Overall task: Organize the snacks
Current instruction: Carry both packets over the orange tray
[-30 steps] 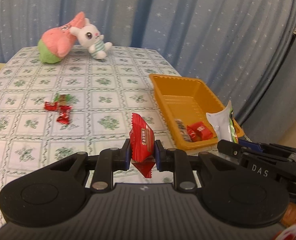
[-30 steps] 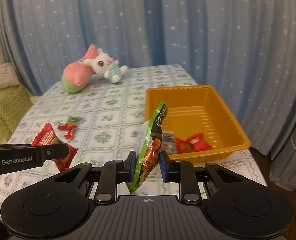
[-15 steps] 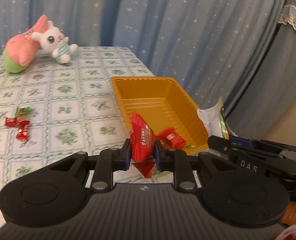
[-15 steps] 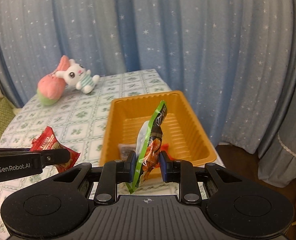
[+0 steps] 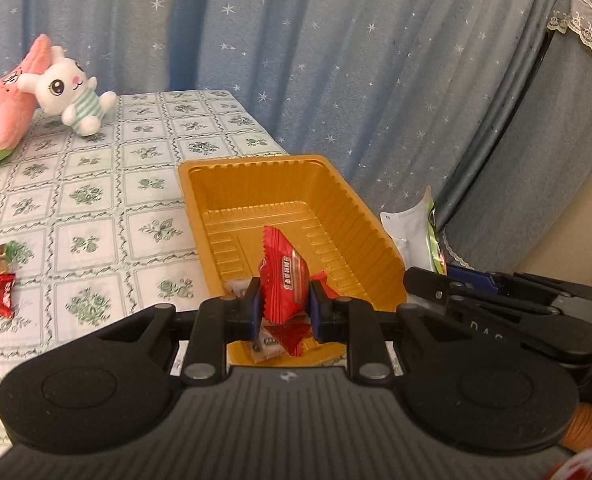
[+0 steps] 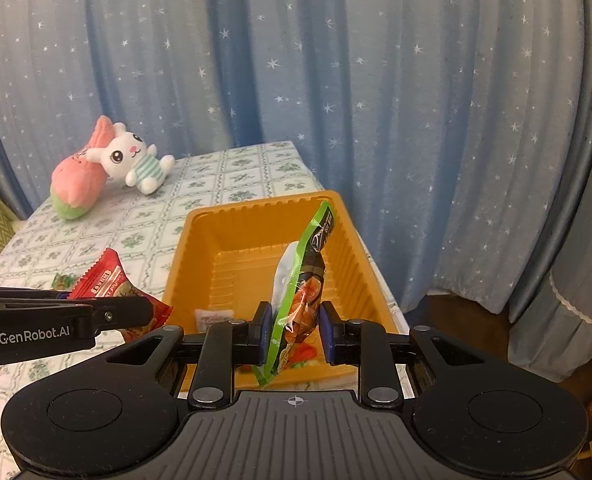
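Observation:
An orange tray [image 5: 200,216] [image 6: 184,256] stands on the tablecloth near its right edge, with a few small wrapped snacks at its near end. My left gripper [image 5: 284,304] is shut on a red snack packet [image 5: 284,276] and hangs over the tray's near end. My right gripper [image 6: 294,330] is shut on a green and orange snack bag [image 6: 301,296], held upright above the same end. In the right wrist view the left gripper [image 6: 148,312] shows from the side with the red packet [image 6: 108,276]. The green bag [image 5: 427,224] peeks in at the right of the left wrist view.
Small red and green candies [image 5: 0,276] lie on the tablecloth [image 5: 96,184] left of the tray. A pink plush [image 5: 4,104] and a white bunny plush [image 5: 72,92] sit at the far end. Blue starred curtains [image 6: 375,80] hang behind and to the right.
Both grippers have swung right, from beside the tray to over its near end, each still holding its snack. The loose candies have slid toward the left edge of the left wrist view.

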